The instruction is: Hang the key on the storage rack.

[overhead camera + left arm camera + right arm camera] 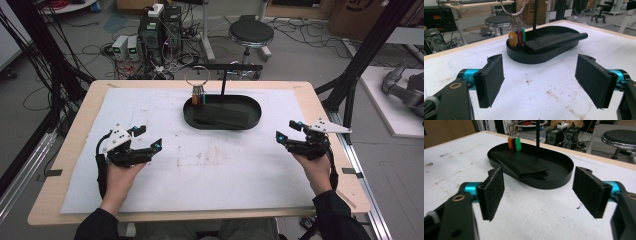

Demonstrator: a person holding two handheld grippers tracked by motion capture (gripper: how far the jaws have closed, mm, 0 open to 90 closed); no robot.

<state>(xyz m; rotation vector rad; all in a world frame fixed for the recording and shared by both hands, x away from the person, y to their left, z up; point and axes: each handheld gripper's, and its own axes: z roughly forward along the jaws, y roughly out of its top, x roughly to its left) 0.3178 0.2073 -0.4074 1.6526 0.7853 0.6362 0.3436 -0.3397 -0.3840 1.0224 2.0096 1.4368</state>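
Right now both your left gripper and right gripper stand released and empty, well apart from the key ring hanging over the black tray — reach carelessly and you'll likely knock the thin stand over.

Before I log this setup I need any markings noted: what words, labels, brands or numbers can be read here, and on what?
None can be read for certain.
Cardboard box behind the key ring, left gripper view: dark print starting with what looks like "S", mostly hidden.
Cardboard box on the floor, high view: a dark mark, cut off and blurred.
Coloured key tags on the ring: blank as far as can be told.
Black tray: no markings visible.
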